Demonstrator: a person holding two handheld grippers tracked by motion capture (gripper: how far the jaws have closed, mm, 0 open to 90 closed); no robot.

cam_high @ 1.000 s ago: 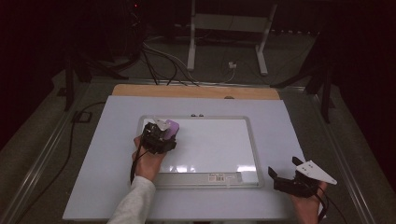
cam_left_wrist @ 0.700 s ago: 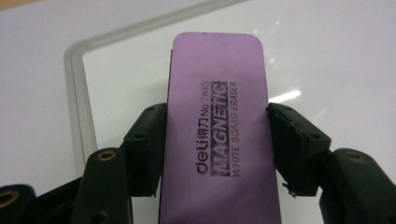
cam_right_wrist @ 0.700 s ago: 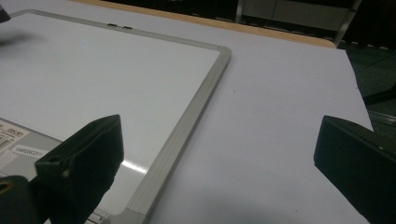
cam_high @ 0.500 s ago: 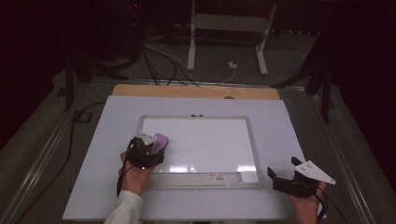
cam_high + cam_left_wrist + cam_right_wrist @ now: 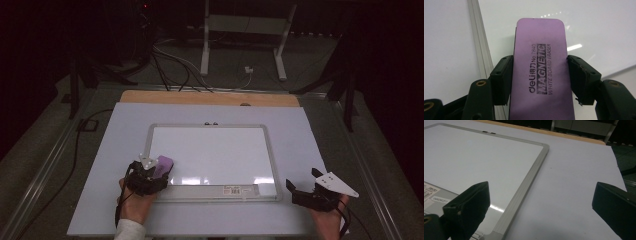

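The left hand-held gripper (image 5: 150, 172) is clamping the purple eraser (image 5: 540, 72) across its long sides, jaws pressing in from both flanks, and it is sitting at the whiteboard's (image 5: 215, 155) seven o'clock corner, the eraser overhanging the metal frame (image 5: 480, 50) onto the white surface. From the high view the board is looking clean all over, no marks showing anywhere, so the wiping is judged to be done or very nearly so; what may be left is setting the eraser down. The left hand (image 5: 134, 202) is coming in from six o'clock, wrist low on the worktop (image 5: 320, 130), gripper pointing toward one o'clock. Over at the board's five o'clock corner, the right hand-held gripper (image 5: 300, 192) is resting just off the frame with its jaws spread wide and nothing between them, pointing toward ten o'clock, the grey plate riding on top.
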